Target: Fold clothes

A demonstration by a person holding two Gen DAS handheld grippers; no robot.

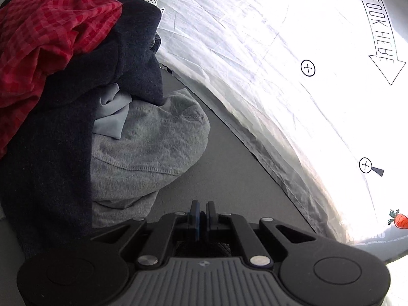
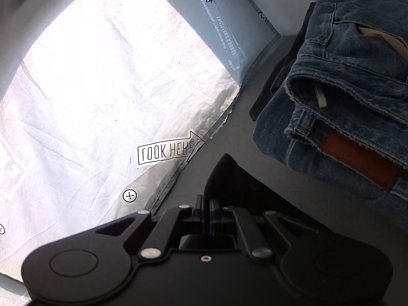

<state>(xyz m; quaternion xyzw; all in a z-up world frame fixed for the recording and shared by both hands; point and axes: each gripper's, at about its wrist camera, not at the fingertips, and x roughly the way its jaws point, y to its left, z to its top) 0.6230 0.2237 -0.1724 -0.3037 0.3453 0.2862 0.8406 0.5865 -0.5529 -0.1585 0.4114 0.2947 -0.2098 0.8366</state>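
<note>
We hover with left gripper (image 1: 203,213) clenched empty and right gripper (image 2: 207,215) pinching dark cloth (image 2: 229,178), folded jeans (image 2: 344,89) at two o'clock, unfolded heap (image 1: 76,76) at ten o'clock awaiting.

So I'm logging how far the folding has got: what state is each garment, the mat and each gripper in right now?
red checked shirt: crumpled, top of the pile
dark garment: unfolded, draped under the shirt
grey sweatshirt: bunched at the pile's foot
jeans: folded, set aside
white mat: spread flat, creased
left gripper: shut
right gripper: shut, black cloth at its tips
</note>
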